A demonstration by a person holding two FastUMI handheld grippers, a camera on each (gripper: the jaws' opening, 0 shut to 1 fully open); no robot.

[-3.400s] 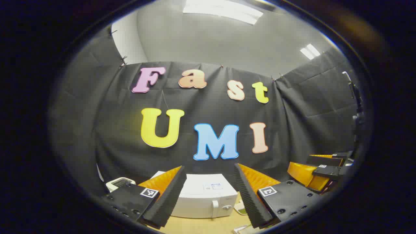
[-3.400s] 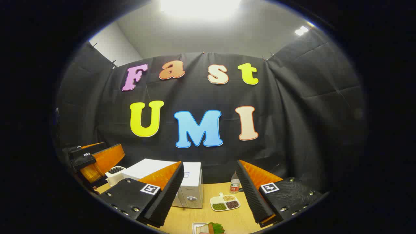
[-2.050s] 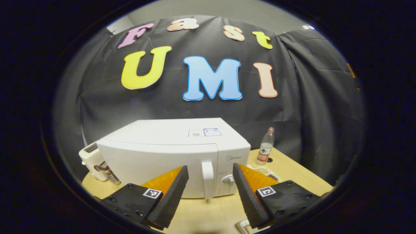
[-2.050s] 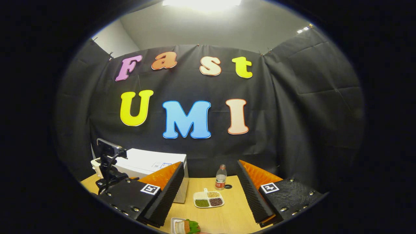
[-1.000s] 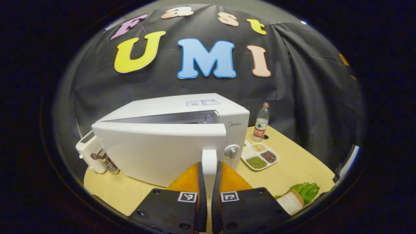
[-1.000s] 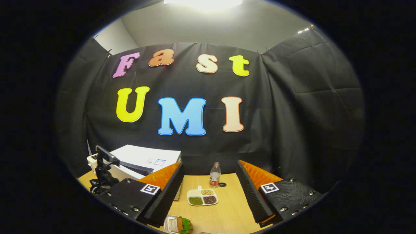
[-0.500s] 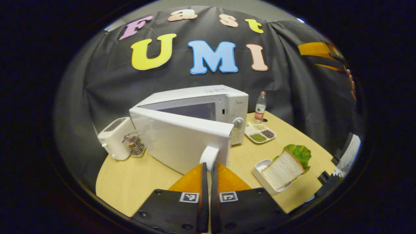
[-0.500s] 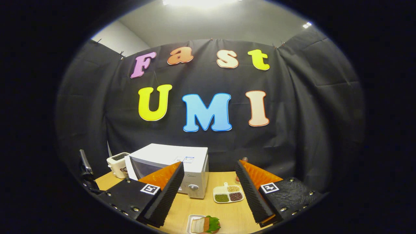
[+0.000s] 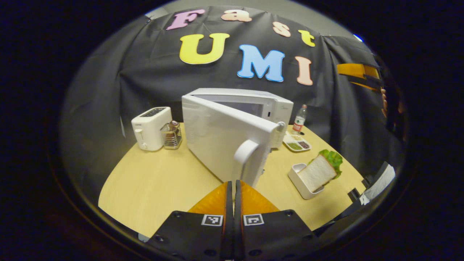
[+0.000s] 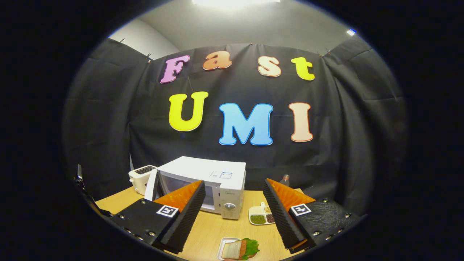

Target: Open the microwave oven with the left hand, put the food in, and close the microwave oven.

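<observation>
Left gripper view shows one white microwave oven [image 9: 275,105] standing on the wooden table [image 9: 152,181], its door [image 9: 217,141] swung well open toward the camera, with one white handle [image 9: 245,151] on the door's free edge. The left gripper [image 9: 232,188] sits just below that handle with its two fingers pressed together — nothing between them, and apart from the handle. To the door's right stands one white tray [image 9: 299,177] holding the food: one bread slice [image 9: 317,174] backed by green lettuce [image 9: 331,159]. Farther back sit one divided dish [image 9: 296,144] of grains, one bottle [image 9: 299,123], one toaster [image 9: 150,127] and one small metal rack [image 9: 171,135]. Right gripper view has the right gripper [image 10: 233,217] spread wide and empty above the tray of food [image 10: 239,249] — its fingers frame the open microwave.
</observation>
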